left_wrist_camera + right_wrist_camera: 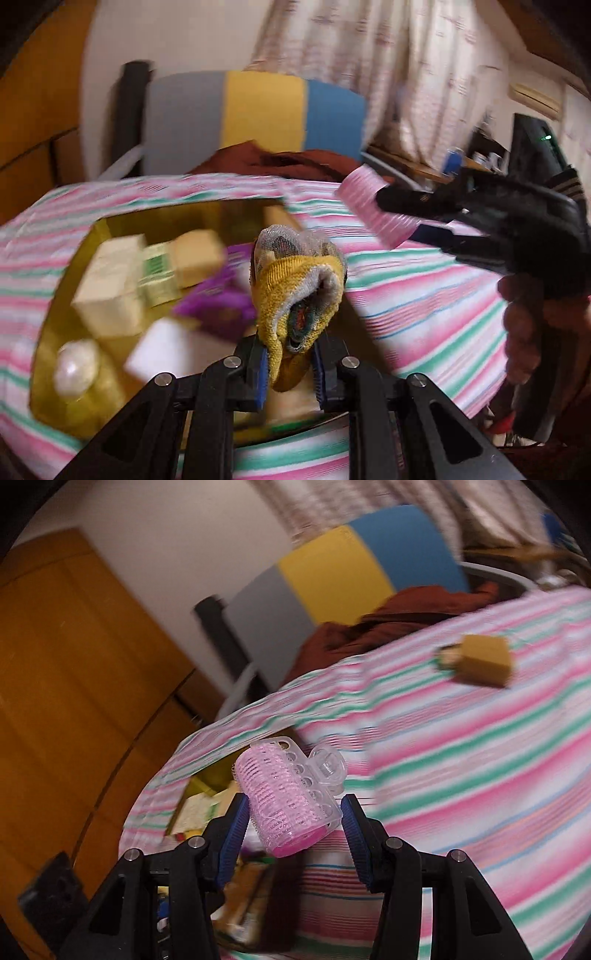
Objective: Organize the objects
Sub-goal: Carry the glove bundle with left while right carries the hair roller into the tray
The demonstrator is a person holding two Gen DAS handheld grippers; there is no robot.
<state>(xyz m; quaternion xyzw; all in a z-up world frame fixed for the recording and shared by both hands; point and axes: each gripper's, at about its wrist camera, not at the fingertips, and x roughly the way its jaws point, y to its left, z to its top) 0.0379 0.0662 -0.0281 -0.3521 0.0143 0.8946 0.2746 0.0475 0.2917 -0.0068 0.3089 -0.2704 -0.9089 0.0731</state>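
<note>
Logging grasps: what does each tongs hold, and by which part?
Left tongs: yellow sock bundle, pinched at its lower end. Right tongs: pink hair roller, across its sides; contact unclear.

I'm working in a home bedroom: beyond my jaws lie a striped bedspread (424, 295), curtains (369, 55) behind it, and a wooden wardrobe (74, 683) off left.

Light: you work in soft, warm indoor light with no hard shadows.
Blur: motion smears your striped bedspread (480, 775) and box (66, 369).
Edges: fisheye bends everything; corners go black.
</note>
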